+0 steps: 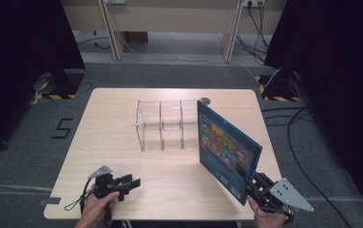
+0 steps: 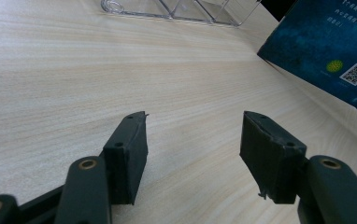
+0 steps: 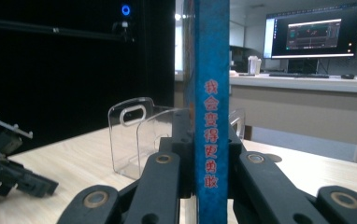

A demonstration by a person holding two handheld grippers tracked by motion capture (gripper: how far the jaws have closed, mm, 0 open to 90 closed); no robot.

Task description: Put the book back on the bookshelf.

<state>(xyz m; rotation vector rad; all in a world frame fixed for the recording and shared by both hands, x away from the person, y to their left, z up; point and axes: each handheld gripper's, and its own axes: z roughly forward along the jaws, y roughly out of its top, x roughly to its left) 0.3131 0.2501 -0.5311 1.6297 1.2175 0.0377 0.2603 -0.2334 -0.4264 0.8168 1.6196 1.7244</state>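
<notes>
Black jaws of the right gripper (image 3: pixel 204 177) are pressed on a blue book (image 1: pixel 227 147), pinching it at the spine near the bottom corner; in the right gripper view the spine with red characters runs straight up between the two jaws; book is held upright, off the table (image 1: pixel 122 190), at the near right part of the scene, its printed cover facing left toward the middle; left gripper (image 1: pixel 128 183) sits low at the near left edge, jaws spread with nothing between them, only bare wood grain beneath in the left gripper view; the two grippers are well apart.

Outward from the book: a clear acrylic rack (image 1: pixel 163 124) with upright dividers stands just left of the book's far edge, around table centre; whether book and rack touch I cannot tell; judging by the setup, the book is headed for one of the slots.

Handling, as a judgement: hardcover, stiff, moderately heavy for a one-corner pinch, glossy so liable to slip or swing about the pinch point; grip on the spine edge is sensible since it is the most rigid part; holding low leaves the top heavy, so the free left gripper could steady the open edge; rack looks light and may slide if bumped.
</notes>
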